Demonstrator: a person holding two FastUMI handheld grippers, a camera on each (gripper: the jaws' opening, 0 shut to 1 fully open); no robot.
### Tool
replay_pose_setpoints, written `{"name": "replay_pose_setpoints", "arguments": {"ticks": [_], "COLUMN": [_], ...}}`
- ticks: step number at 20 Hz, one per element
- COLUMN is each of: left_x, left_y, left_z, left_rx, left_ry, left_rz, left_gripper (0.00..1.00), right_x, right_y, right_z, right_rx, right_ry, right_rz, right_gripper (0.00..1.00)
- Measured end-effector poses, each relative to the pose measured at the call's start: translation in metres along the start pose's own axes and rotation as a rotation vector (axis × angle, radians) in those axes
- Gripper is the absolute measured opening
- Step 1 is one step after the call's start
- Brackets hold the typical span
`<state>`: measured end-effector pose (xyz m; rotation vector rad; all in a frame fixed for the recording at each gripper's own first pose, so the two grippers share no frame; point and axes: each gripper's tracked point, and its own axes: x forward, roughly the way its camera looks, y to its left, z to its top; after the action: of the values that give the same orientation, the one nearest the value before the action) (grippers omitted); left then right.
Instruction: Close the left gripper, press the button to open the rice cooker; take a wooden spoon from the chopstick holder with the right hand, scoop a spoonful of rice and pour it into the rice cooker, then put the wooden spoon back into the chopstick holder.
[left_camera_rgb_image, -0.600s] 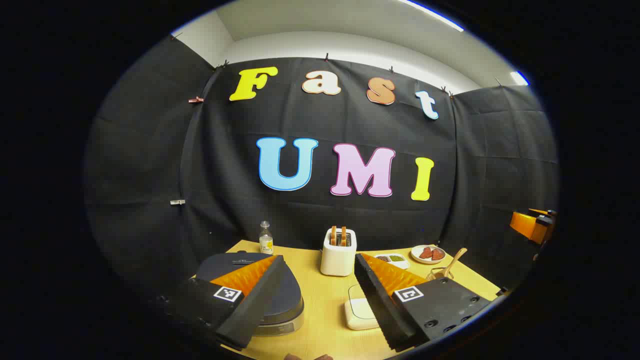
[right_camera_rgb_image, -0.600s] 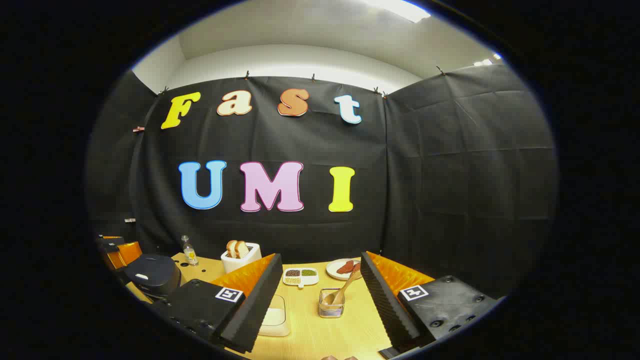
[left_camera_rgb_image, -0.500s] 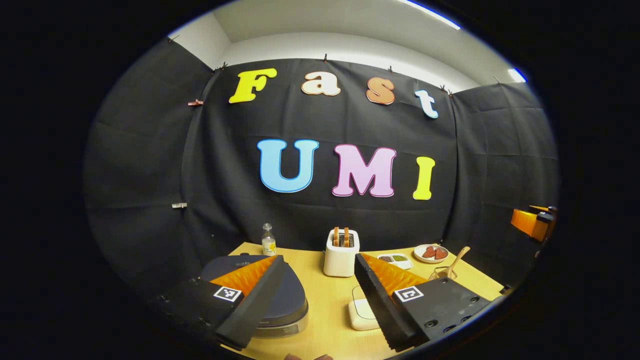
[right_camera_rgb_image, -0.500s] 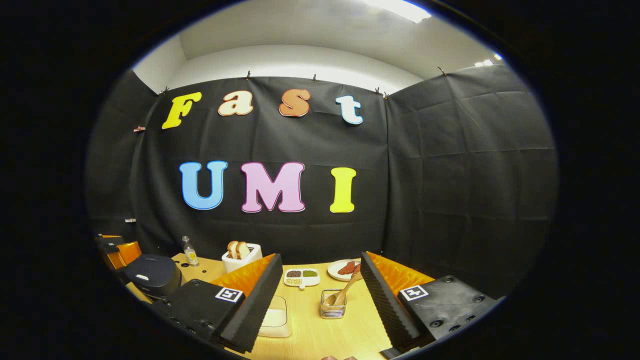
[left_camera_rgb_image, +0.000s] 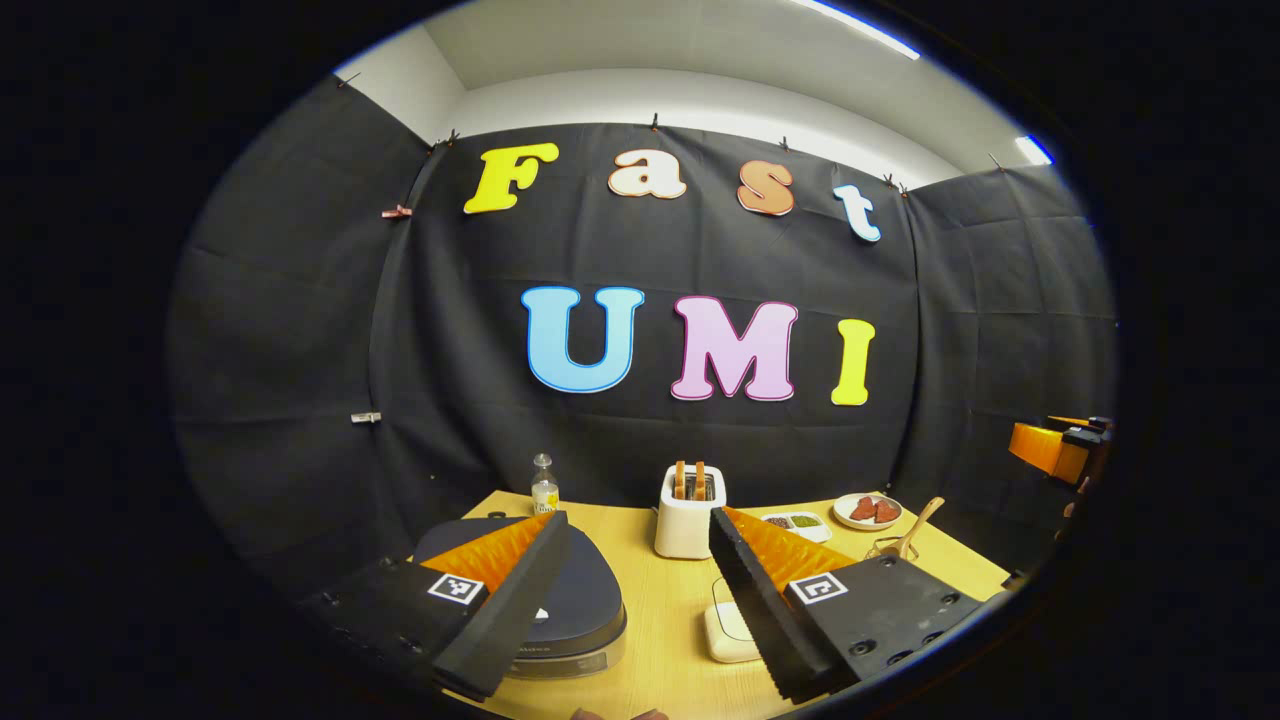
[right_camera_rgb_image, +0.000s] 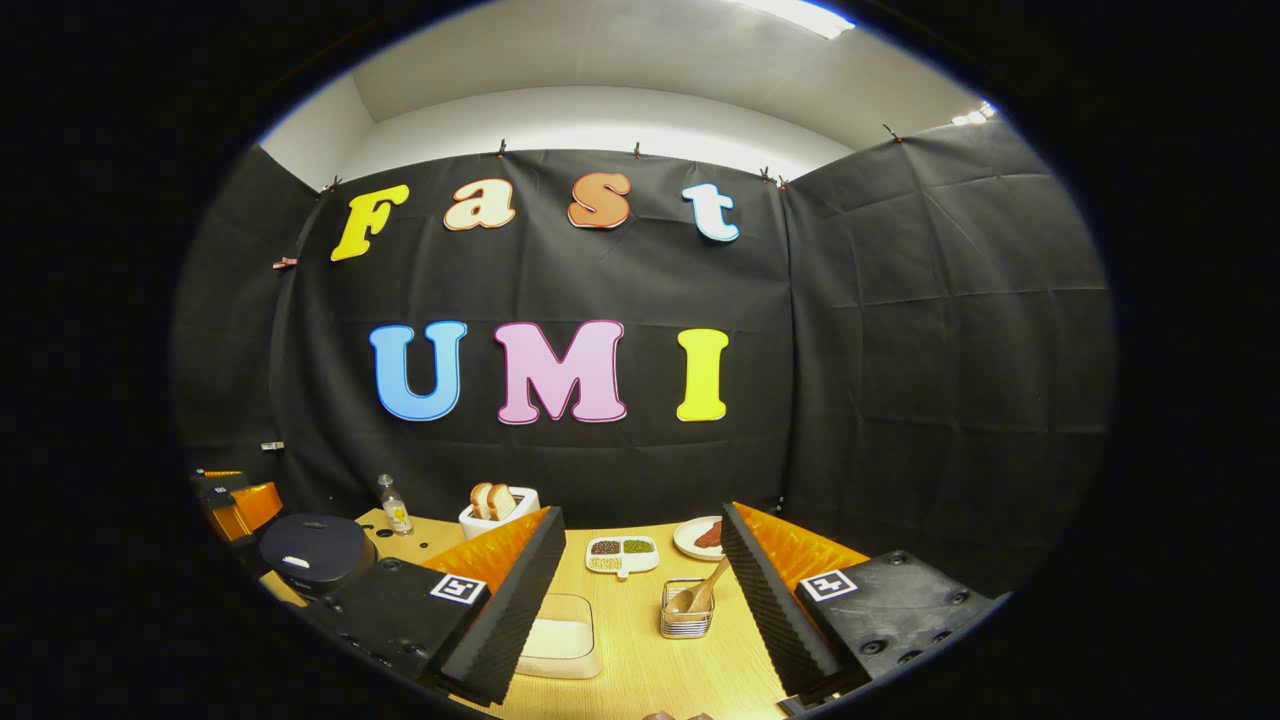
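the left gripper (left_camera_rgb_image: 637, 560) has its two fingers spread wide apart and nothing is between them. it hangs above the wooden table (left_camera_rgb_image: 660, 620). the rice cooker (left_camera_rgb_image: 580, 600) sits just under and behind its left finger. the cooker is round and dark, with a flat lid that is down, a small white mark on top and a shiny silver band around the bottom. a small white box of rice (left_camera_rgb_image: 728, 632) sits low between the fingers, next to the right finger. a white toaster (left_camera_rgb_image: 686, 512) with two slices of bread in it stands farther ahead, in the gap.

the right gripper (right_camera_rgb_image: 642, 562) also has its fingers wide apart, holding nothing. the chopstick holder (right_camera_rgb_image: 687, 620) stands on the table in the gap, closer to the right finger. it is a little wire basket, and the wooden spoon (right_camera_rgb_image: 700, 592) leans in it with the bowl end down and the handle pointing up to the right. the rice box (right_camera_rgb_image: 560, 642) is beside the left finger. the dark cooker (right_camera_rgb_image: 312, 552) is far off to the left, with the other gripper (right_camera_rgb_image: 235, 500) past it.
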<state>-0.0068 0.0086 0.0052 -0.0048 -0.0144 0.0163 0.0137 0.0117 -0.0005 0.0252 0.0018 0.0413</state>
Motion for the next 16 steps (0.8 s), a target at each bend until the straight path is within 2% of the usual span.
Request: {"name": "replay_pose_setpoints", "arguments": {"ticks": [5, 12, 16], "left_x": [-0.001, 0.003, 0.007], "left_y": [0.01, 0.014, 0.033], "left_z": [-0.007, -0.01, -0.02], "left_rx": [-0.022, -0.044, -0.066], "left_ry": [0.017, 0.051, 0.1], "left_rz": [0.007, -0.029, -0.01], "left_gripper": [0.95, 0.95, 0.95], "right_x": [0.0, -0.005, -0.012], "right_y": [-0.006, -0.009, -0.011], "right_z": [0.003, -0.01, -0.024], "right_rx": [0.01, 0.017, 0.021], "right_ry": [-0.018, 0.002, 0.033], "right_rz": [-0.019, -0.036, -0.04], "right_gripper": [0.98, 0.98, 0.98]}}
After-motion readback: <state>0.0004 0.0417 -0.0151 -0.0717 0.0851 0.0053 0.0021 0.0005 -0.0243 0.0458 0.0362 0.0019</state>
